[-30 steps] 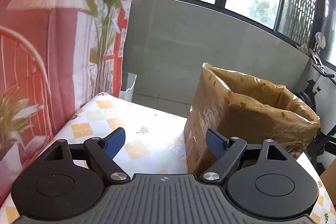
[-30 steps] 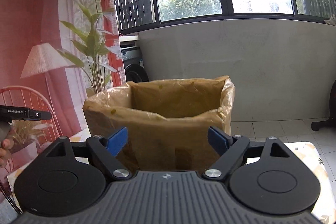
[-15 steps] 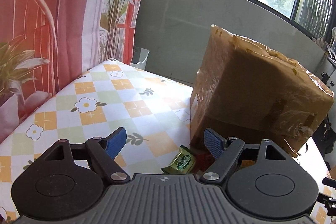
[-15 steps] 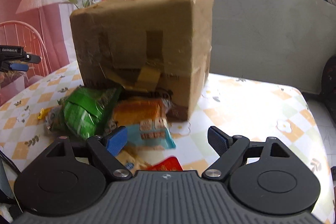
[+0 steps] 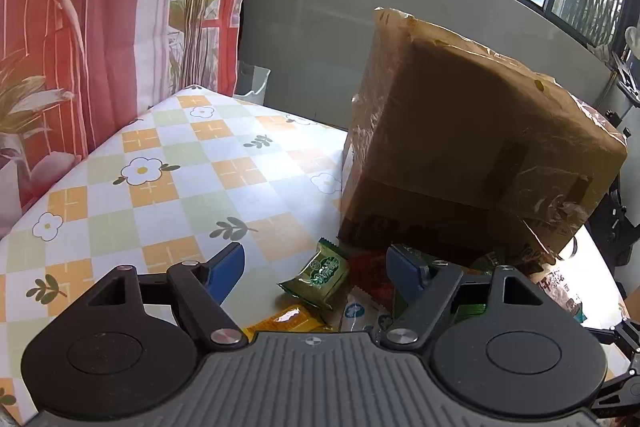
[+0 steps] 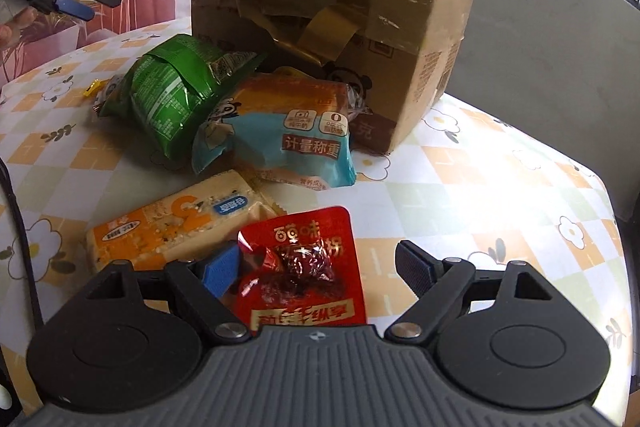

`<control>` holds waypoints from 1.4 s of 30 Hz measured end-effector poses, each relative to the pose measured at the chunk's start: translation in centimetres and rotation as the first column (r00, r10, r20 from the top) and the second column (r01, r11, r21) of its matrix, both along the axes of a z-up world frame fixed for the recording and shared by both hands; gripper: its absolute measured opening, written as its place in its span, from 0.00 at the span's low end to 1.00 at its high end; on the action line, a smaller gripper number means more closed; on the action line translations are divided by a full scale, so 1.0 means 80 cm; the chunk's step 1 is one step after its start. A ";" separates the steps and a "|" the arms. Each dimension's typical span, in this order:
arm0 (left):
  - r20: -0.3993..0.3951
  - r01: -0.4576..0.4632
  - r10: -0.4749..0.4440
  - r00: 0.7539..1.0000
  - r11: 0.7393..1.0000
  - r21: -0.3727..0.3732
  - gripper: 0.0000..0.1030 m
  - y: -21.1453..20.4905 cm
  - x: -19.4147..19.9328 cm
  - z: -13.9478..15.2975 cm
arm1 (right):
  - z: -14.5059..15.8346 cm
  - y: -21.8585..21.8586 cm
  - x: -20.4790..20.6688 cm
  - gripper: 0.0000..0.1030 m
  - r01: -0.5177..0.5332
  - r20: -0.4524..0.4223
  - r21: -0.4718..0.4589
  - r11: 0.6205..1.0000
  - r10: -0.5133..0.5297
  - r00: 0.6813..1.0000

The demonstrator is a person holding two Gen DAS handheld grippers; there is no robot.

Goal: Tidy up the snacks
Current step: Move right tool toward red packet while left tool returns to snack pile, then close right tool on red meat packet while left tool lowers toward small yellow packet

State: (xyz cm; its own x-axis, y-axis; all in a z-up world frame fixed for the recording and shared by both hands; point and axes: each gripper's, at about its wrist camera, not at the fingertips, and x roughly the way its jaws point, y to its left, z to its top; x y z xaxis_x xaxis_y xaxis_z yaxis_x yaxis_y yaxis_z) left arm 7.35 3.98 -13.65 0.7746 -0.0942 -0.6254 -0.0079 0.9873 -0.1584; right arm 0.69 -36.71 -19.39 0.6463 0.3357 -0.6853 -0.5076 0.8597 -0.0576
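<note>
1. The step in hand looks like the approach to a first pick: both grippers hang over the snack pile, and no packet is lifted yet.

2. The snacks lie loose on the flower-checked tablecloth, heaped against the near face of the taped cardboard box, which stands at the far side of the table.

3. The right gripper has its jaws wide apart. The red meat-snack pouch lies between them, nearer the left pad, and neither pad appears to press on it.

4. Just left of that pouch lies the orange-and-white cracker pack. Farther off are the blue-and-orange bread bag and the crumpled green bag, both touching the box.

5. The left gripper has its jaws closing, though they are not yet on anything. The small green candy packet lies between them, with a yellow packet nearer.

6. Next, I judge, the right jaws must sink around the flat red pouch and close. Thin foil may slip, so a grip across the lumpy middle suits best.
</note>
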 end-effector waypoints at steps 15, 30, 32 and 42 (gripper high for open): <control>-0.041 0.005 -0.005 0.999 1.000 -0.010 0.72 -0.004 0.006 -0.013 | -0.006 -0.008 0.001 0.67 0.033 -0.017 0.113 0.993 -0.032 0.999; -0.088 -0.028 0.026 0.996 0.999 -0.024 0.62 0.010 0.012 -0.029 | 0.002 -0.016 -0.014 0.43 0.091 0.046 0.157 0.983 -0.099 0.994; -0.093 -0.032 0.029 0.995 0.999 -0.033 0.61 0.013 0.013 -0.031 | 0.003 -0.016 -0.013 0.42 0.107 0.050 0.148 0.983 -0.116 0.992; -0.084 -0.023 0.018 0.996 0.998 -0.060 0.61 0.015 0.014 -0.030 | 0.023 0.009 -0.025 0.60 0.175 0.107 0.045 0.984 -0.179 0.978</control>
